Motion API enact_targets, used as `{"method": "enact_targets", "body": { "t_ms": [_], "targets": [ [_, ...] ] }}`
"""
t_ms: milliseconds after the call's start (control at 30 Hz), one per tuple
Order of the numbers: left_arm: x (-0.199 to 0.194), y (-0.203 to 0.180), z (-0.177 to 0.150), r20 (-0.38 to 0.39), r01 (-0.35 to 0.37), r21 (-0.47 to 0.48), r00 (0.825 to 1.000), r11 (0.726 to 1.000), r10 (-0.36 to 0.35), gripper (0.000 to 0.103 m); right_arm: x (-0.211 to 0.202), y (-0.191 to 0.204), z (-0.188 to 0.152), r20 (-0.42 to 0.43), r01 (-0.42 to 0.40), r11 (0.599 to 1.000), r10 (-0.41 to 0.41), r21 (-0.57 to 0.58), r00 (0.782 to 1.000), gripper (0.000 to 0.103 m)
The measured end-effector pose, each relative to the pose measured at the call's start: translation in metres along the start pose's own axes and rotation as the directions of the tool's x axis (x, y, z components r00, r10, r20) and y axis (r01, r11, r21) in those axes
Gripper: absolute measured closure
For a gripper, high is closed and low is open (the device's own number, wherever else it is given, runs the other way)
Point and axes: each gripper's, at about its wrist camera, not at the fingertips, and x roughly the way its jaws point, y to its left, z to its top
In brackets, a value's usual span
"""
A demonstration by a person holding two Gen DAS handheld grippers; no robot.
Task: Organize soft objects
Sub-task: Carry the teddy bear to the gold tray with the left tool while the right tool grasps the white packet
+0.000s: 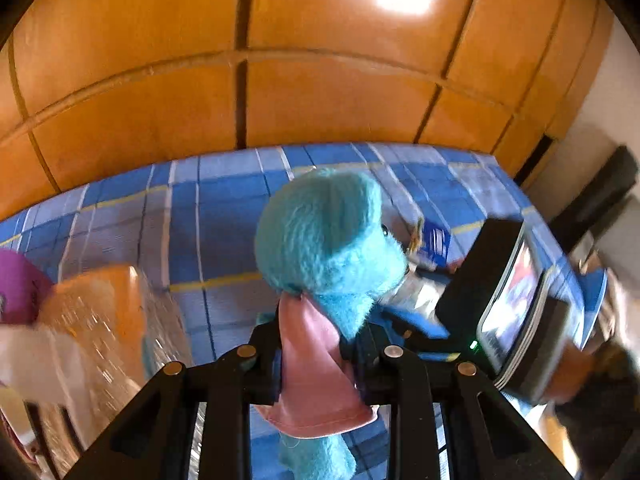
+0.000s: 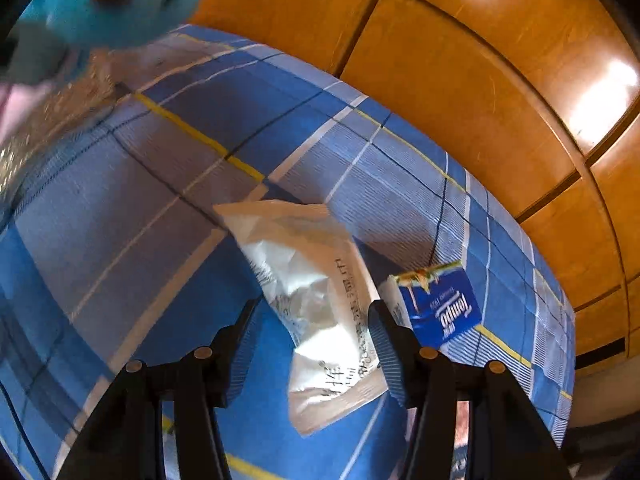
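Observation:
My left gripper (image 1: 316,350) is shut on a turquoise plush toy (image 1: 328,232), pinching its pink satin piece (image 1: 312,360), and holds it above the blue checked bed cover (image 1: 224,216). The plush also shows at the top left of the right wrist view (image 2: 120,0). My right gripper (image 2: 314,324) is open, its fingers on either side of a white crinkled packet (image 2: 320,304) that lies on the cover (image 2: 120,208). A blue Tempo tissue pack (image 2: 440,308) lies just right of the right finger.
A clear basket or bin with orange and purple items (image 1: 92,320) is at the left. The other gripper's black body with a screen (image 1: 504,300) is at the right. Wooden wardrobe panels (image 1: 320,80) stand behind the bed.

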Motion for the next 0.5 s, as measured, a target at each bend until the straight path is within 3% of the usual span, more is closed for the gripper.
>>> {"method": "enact_targets", "body": {
  "t_ms": [67, 200, 367, 500],
  "targets": [
    [-0.007, 0.006, 0.013, 0.017, 0.0, -0.015, 1.0, 1.0, 0.0, 0.076, 0.004, -0.002, 0.007, -0.002, 0.003, 1.0, -0.003, 0.02, 1.0, 0.061],
    [-0.023, 0.026, 0.038, 0.053, 0.007, -0.072, 0.999, 0.997, -0.003, 0.076, 0.007, 0.0, 0.016, -0.009, -0.005, 0.998, 0.006, 0.069, 1.0, 0.064],
    [-0.047, 0.058, 0.061, 0.095, -0.029, -0.12, 0.995, 0.992, 0.04, 0.076, 0.013, -0.003, 0.024, -0.048, -0.007, 0.991, 0.014, 0.137, 0.999, 0.064],
    [-0.061, 0.097, 0.077, 0.103, -0.075, -0.162, 0.99, 0.984, 0.093, 0.076, 0.016, -0.001, 0.028, -0.075, 0.017, 0.992, -0.008, 0.124, 0.997, 0.063]
  ]
}}
